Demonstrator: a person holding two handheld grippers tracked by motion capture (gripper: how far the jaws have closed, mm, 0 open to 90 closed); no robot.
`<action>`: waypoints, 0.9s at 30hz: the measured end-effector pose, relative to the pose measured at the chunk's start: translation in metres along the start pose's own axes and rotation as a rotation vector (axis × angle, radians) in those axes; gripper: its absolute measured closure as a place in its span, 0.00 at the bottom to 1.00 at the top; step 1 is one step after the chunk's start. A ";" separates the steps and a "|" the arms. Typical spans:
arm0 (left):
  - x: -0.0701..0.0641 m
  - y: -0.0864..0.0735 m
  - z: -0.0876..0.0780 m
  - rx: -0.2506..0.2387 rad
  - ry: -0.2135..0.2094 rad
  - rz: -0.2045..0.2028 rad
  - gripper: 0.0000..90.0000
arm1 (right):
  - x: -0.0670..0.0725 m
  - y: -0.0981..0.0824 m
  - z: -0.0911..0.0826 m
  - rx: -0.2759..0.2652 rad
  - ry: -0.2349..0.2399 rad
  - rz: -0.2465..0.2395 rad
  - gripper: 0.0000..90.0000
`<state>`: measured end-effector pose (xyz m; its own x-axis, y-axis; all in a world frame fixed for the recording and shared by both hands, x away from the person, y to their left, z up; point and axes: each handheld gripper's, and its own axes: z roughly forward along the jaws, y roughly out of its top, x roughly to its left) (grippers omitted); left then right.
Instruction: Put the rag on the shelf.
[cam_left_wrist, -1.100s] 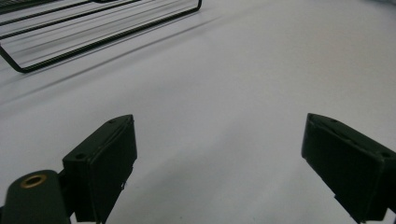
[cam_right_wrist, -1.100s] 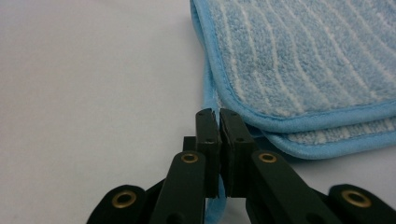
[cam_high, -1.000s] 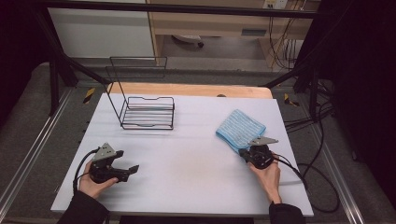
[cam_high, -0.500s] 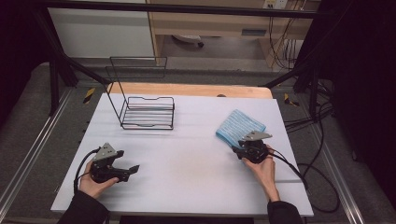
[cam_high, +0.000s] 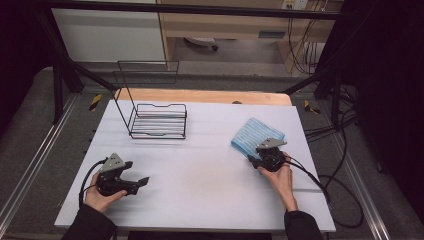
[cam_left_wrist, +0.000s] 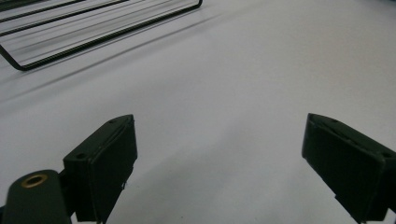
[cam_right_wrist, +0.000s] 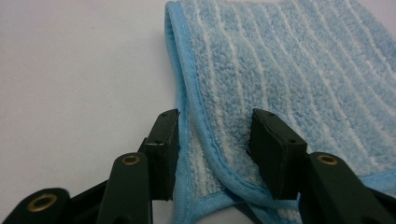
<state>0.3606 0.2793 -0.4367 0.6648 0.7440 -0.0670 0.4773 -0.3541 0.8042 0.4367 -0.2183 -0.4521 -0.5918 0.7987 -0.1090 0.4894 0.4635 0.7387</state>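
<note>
A folded blue striped cloth (cam_high: 256, 133) lies flat on the right part of the white table (cam_high: 210, 180). My right gripper (cam_high: 253, 160) is at its near corner. In the right gripper view the cloth (cam_right_wrist: 289, 70) has its hemmed corner between the two pads, and my right gripper (cam_right_wrist: 215, 151) has just been opening its jaws. The pads stand apart and do not pinch the fabric. At the near left of the table, my left gripper (cam_high: 141, 182) is held low and stands wide open over bare tabletop, as the left gripper view shows (cam_left_wrist: 219, 154).
A black wire rack (cam_high: 159, 121) with a tall wire back stands at the far left of the table; its base wires (cam_left_wrist: 93, 32) run across the top of the left gripper view. A wooden board (cam_high: 200, 96) runs along the far edge. Cables (cam_high: 340, 200) trail off the right side.
My right hand has shifted slightly up and to the left, onto the cloth's near corner. The left hand and the cloth lie as before.
</note>
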 end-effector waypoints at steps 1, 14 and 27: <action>0.000 0.000 0.000 -0.001 -0.001 -0.002 0.11 | 0.000 0.000 0.000 0.001 -0.005 0.000 0.60; 0.000 0.000 0.000 0.000 -0.001 -0.002 0.11 | 0.004 -0.002 -0.002 0.027 -0.019 -0.041 0.56; 0.001 0.000 0.001 0.004 0.000 -0.003 0.12 | -0.007 0.000 -0.003 0.025 -0.021 0.004 0.92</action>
<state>0.3613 0.2795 -0.4371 0.6636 0.7449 -0.0693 0.4814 -0.3543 0.8017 0.4388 -0.2249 -0.4495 -0.5763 0.8083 -0.1209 0.5074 0.4698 0.7224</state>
